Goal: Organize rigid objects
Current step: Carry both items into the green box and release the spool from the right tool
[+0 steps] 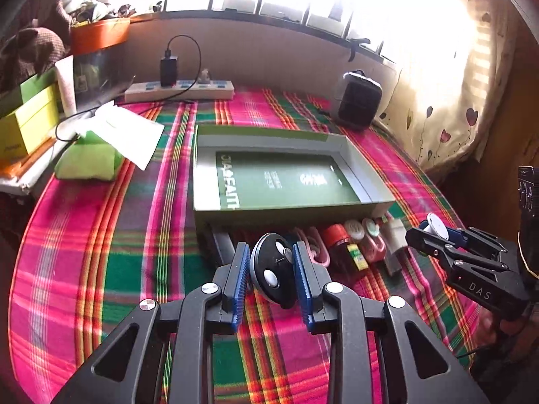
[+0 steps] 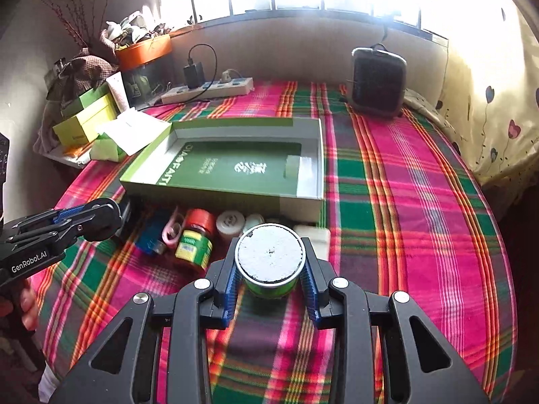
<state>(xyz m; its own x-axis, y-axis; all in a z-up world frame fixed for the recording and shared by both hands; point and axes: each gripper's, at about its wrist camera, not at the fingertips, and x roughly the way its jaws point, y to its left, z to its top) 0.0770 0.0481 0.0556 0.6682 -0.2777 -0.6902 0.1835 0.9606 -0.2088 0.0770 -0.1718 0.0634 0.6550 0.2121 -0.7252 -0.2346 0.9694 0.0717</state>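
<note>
Left gripper (image 1: 271,271): fingers clenched on a black disc (image 1: 273,274), held on edge above the plaid cloth (image 1: 101,235).
Right gripper (image 2: 269,276): fingers clenched on a green tin (image 2: 269,266) with a white lid, lifted off the cloth.
Green box (image 1: 279,181): open, lying flat mid-bench.
Small items (image 2: 195,239): a row of jars and bottles just in front of the box.

An open box (image 2: 303,168) lies mid-table; a row of small items (image 2: 195,235) sits just near of it. A power strip (image 2: 209,89) lies far left, a heater (image 2: 377,80) far right.
</note>
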